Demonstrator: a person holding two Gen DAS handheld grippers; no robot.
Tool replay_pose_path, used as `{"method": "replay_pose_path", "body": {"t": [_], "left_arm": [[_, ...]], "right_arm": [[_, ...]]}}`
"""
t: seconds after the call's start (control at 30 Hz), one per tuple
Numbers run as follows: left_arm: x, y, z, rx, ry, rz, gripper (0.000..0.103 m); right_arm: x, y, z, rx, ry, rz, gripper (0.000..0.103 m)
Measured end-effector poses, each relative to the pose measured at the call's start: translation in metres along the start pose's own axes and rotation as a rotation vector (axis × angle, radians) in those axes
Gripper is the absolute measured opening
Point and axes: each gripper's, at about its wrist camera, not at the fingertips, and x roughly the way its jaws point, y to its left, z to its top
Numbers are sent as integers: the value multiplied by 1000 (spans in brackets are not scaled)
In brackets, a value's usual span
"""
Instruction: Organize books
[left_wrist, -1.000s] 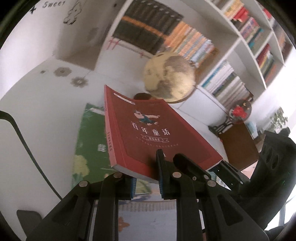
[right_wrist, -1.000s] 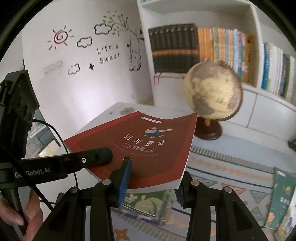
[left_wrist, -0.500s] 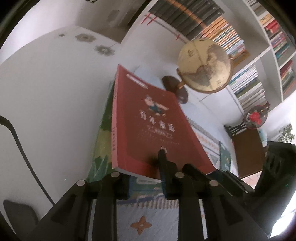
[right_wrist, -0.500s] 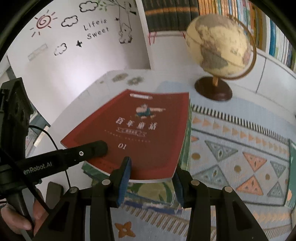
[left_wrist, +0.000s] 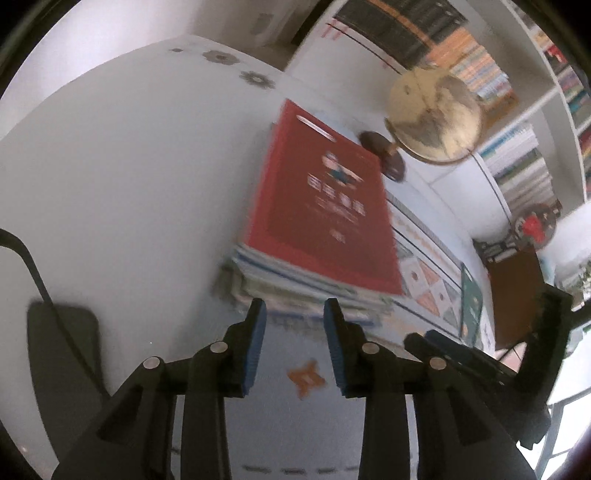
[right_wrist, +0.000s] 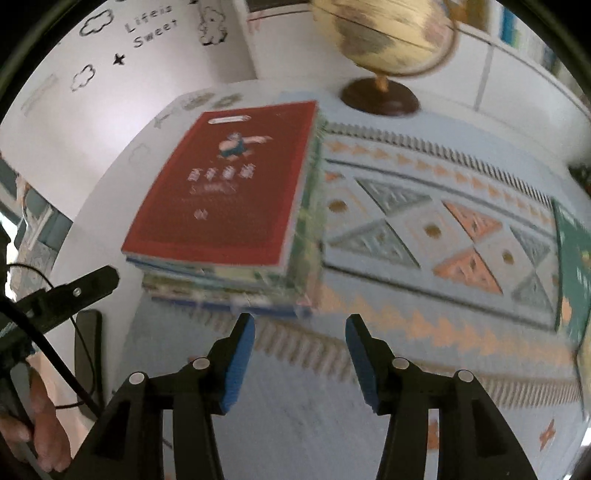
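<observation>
Step in hand: release. The red book (right_wrist: 225, 192) lies flat on top of the book stack (right_wrist: 229, 288), at the left end of the patterned mat (right_wrist: 424, 236) on the white bench (left_wrist: 122, 177).
Left tool (left_wrist: 293, 341): jaws opening, nothing between the blue pads; it sits just short of the stack's near edge and grips nothing.
Right tool (right_wrist: 300, 356): jaws opening, empty, likewise just short of the stack's near edge.
Placement: the red cover looks roughly square with the books beneath; judged as set down, not yet confirmed aligned.
Next move, judged: clear both tools from the stack without nudging it, then go for the green book (right_wrist: 574, 258) lying at the mat's right end. That one lies flat, so an edge must be lifted or slid to get a pad under it.
Risk: a tool clipping the near edge could shift the top book.
Surroundings: globe (right_wrist: 384, 33) on its base beyond the stack; bookshelf (left_wrist: 517, 122) behind.
Hard to make out: both views are motion-blurred; titles and the number of books in the stack are unreadable. The green book is cut by the frame edge. Only part of a hand (right_wrist: 44, 432) shows at the lower left.
</observation>
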Motion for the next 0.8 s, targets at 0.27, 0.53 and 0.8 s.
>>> {"method": "replay_pose_path", "body": {"t": [0.27, 0.53, 0.8], "left_arm": [[-22, -80, -54, 80, -40, -33, 59], [-51, -173, -120, 240, -170, 35, 71], [-54, -248, -177, 317, -181, -70, 74]], "right_arm": [[-43, -51, -34, 59, -34, 6, 50], [-108, -122, -93, 190, -95, -16, 54], [-184, -180, -150, 244, -167, -115, 57]]}}
